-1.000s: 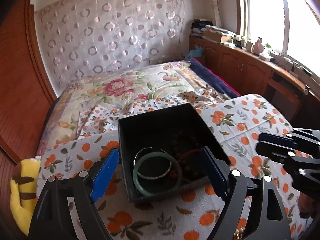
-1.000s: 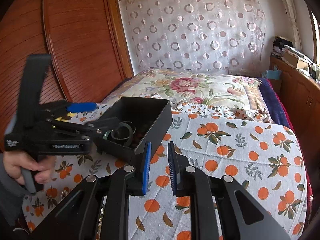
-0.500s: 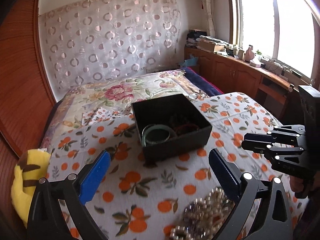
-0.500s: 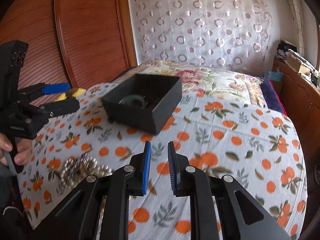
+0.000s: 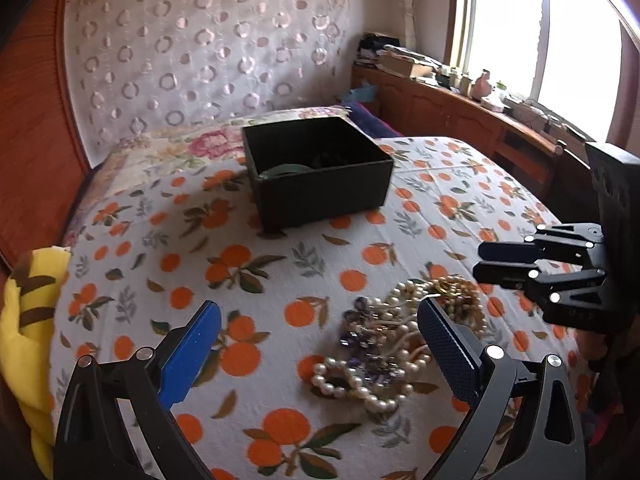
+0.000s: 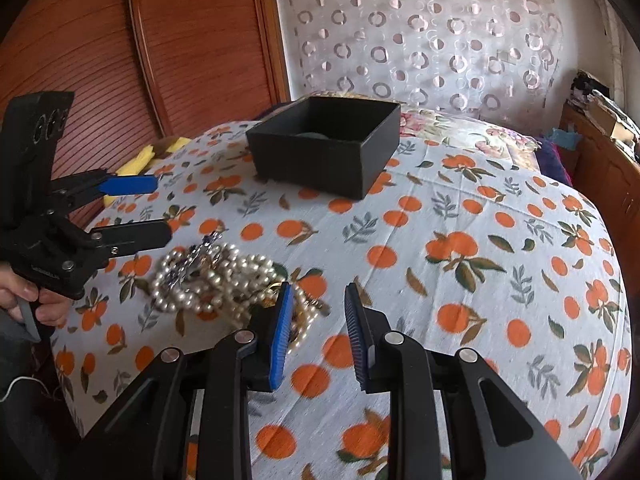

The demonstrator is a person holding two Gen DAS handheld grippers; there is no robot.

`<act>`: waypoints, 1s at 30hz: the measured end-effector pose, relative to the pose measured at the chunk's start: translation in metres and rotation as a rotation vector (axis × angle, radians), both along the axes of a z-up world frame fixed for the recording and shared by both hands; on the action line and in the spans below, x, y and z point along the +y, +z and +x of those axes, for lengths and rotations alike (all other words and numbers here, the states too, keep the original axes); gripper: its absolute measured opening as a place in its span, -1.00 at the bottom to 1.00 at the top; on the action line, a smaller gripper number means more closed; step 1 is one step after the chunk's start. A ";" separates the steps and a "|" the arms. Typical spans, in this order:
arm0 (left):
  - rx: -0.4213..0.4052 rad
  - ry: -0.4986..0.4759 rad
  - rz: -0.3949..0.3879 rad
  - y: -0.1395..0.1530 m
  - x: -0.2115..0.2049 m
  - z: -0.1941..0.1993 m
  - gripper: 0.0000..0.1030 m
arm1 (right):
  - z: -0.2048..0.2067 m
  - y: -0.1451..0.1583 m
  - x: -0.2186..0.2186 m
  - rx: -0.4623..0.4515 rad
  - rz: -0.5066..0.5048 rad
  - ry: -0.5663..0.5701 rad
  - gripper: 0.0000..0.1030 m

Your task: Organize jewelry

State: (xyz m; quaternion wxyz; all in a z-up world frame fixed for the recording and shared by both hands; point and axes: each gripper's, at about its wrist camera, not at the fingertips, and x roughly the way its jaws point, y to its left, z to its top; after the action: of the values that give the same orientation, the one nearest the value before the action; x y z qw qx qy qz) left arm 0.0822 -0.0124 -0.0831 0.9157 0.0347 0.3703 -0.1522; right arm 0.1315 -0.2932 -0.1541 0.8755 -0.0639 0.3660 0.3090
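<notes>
A tangled pile of pearl necklaces and purple beads [image 5: 404,336] lies on the orange-print cloth; it also shows in the right wrist view [image 6: 224,276]. A black open box [image 5: 316,172] holding a green bangle [image 5: 284,170] stands further back, also in the right wrist view [image 6: 328,146]. My left gripper [image 5: 320,348] is open wide and empty, its right finger beside the pile. My right gripper [image 6: 316,328] is open and empty, its left finger at the pile's right edge; it also shows in the left wrist view [image 5: 504,262].
A yellow plush toy [image 5: 24,320] lies at the cloth's left edge. Behind the box is a flowered bedspread [image 6: 460,128], then a curtain. A wooden cabinet with clutter [image 5: 460,108] runs under the window on the right. A wooden wardrobe [image 6: 180,48] stands on the left.
Both grippers have pulled back from the box and lowered toward the jewelry pile, which has come into close view. The right gripper's fingers have opened from nearly shut.
</notes>
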 end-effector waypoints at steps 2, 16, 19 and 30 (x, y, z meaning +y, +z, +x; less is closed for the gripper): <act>0.025 -0.016 -0.023 -0.003 -0.002 0.000 0.58 | -0.005 -0.001 0.000 0.001 -0.004 0.001 -0.44; 0.158 -0.010 -0.130 -0.028 0.004 0.010 -0.13 | -0.025 -0.001 -0.010 -0.001 0.011 -0.012 -0.44; 0.160 -0.013 -0.139 -0.029 0.003 0.009 -0.29 | -0.026 0.000 -0.010 -0.004 0.013 -0.014 -0.43; 0.071 0.016 -0.054 -0.009 -0.008 0.000 -0.59 | -0.025 0.000 -0.012 -0.003 0.010 -0.020 -0.35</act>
State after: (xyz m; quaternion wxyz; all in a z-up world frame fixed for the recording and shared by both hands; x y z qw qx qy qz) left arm 0.0824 -0.0203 -0.0921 0.9039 0.0015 0.3984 -0.1559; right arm 0.1067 -0.3054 -0.1543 0.8794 -0.0563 0.3637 0.3019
